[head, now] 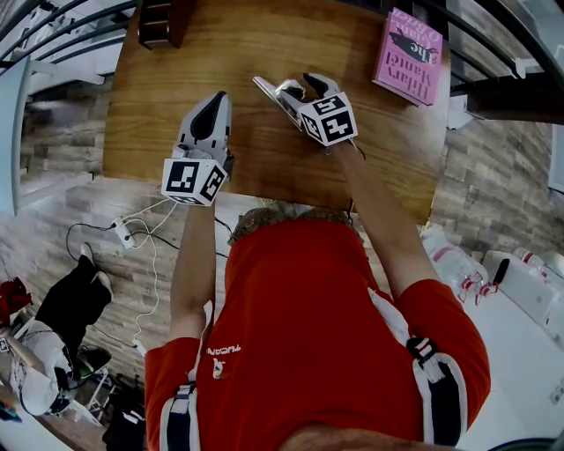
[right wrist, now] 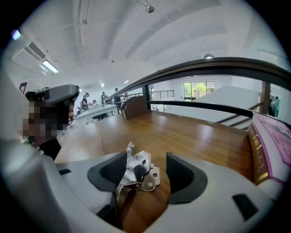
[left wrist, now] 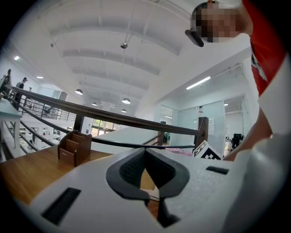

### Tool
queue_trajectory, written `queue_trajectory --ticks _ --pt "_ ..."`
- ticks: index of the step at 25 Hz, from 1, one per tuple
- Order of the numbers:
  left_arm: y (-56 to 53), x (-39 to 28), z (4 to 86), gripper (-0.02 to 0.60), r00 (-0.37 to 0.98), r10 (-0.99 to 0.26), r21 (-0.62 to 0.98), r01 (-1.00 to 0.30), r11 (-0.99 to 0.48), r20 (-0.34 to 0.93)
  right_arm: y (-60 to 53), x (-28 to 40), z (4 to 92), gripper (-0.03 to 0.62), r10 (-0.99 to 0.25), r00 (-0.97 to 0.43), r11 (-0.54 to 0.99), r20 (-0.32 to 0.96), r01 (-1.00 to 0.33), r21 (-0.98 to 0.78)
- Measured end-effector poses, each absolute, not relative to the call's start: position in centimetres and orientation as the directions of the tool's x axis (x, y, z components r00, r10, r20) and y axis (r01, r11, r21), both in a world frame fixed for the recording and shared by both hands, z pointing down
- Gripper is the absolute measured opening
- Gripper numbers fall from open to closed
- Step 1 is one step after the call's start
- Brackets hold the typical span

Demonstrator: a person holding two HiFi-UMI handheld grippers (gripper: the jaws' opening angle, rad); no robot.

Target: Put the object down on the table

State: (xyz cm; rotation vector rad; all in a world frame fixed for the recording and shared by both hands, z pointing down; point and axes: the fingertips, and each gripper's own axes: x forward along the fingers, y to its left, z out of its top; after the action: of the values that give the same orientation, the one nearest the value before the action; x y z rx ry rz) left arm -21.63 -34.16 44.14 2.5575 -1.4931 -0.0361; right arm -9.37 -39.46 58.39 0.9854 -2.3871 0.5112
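A shiny bent metal piece (right wrist: 137,169) lies on the wooden table (head: 264,172) between the jaws of my right gripper (right wrist: 145,172). It leans against the left pad, and a clear gap separates it from the right pad (right wrist: 182,175). The jaws stand wide and do not squeeze it. From the head view the same metal piece (head: 269,91) shows at the tip of the right gripper (head: 300,88), near the table's middle. My left gripper (head: 211,104) rests to the left of it, fingertips together and nothing between them (left wrist: 145,152).
A pink book (head: 408,57) lies at the table's far right corner. A dark wooden organiser box (head: 163,22) stands at the far left edge. A black railing (right wrist: 204,63) runs behind the table. The near table edge is just beneath both grippers' marker cubes.
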Motion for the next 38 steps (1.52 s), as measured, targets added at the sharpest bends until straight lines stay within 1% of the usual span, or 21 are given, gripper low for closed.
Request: queue_trajectory --ticks 4,9,16,20,24,29,34,38 --pt "-34.1 -21.2 44.0 0.009 0.498 -0.865 0.164 -0.860 -0.483 0.066 -39.5 -8.9 57.1 0.270 -0.559 -0.626 0.667 0.543 -0.729 -0.155" --pt "-33.9 -20.4 43.7 0.009 0.505 -0.861 0.154 -0.857 -0.491 0.066 -39.5 -8.6 52.8 0.264 -0.599 -0.680 0.692 0.423 -0.705 -0.154" --pt "-33.0 -19.9 41.1 0.009 0.511 -0.859 0.132 -0.854 -0.503 0.032 -37.9 -9.3 43.8 0.128 -0.613 -0.766 0.761 0.193 -0.638 -0.117" --pt "-32.1 -19.6 38.5 0.009 0.512 -0.859 0.115 -0.853 -0.509 -0.004 -36.0 -9.8 39.5 0.089 -0.607 -0.789 0.785 0.090 -0.614 -0.082" --pt "-31.3 -19.4 35.5 0.009 0.516 -0.855 0.092 -0.850 -0.519 -0.056 -34.1 -10.3 36.0 0.064 -0.594 -0.805 0.803 0.007 -0.593 -0.062" --pt "-29.7 -18.9 32.7 0.009 0.532 -0.841 0.053 -0.841 -0.539 -0.102 -31.8 -10.0 33.3 0.039 -0.594 -0.802 0.804 -0.065 -0.590 -0.071" --pt "-28.3 -18.3 31.7 0.009 0.554 -0.825 0.032 -0.828 -0.560 -0.112 -29.9 -9.5 31.5 0.026 -0.580 -0.803 0.815 -0.136 -0.572 -0.096" --pt "-27.9 -18.1 31.5 0.009 0.561 -0.818 0.030 -0.822 -0.568 -0.123 -28.9 -9.6 31.2 0.025 -0.569 -0.809 0.822 -0.146 -0.565 -0.076"
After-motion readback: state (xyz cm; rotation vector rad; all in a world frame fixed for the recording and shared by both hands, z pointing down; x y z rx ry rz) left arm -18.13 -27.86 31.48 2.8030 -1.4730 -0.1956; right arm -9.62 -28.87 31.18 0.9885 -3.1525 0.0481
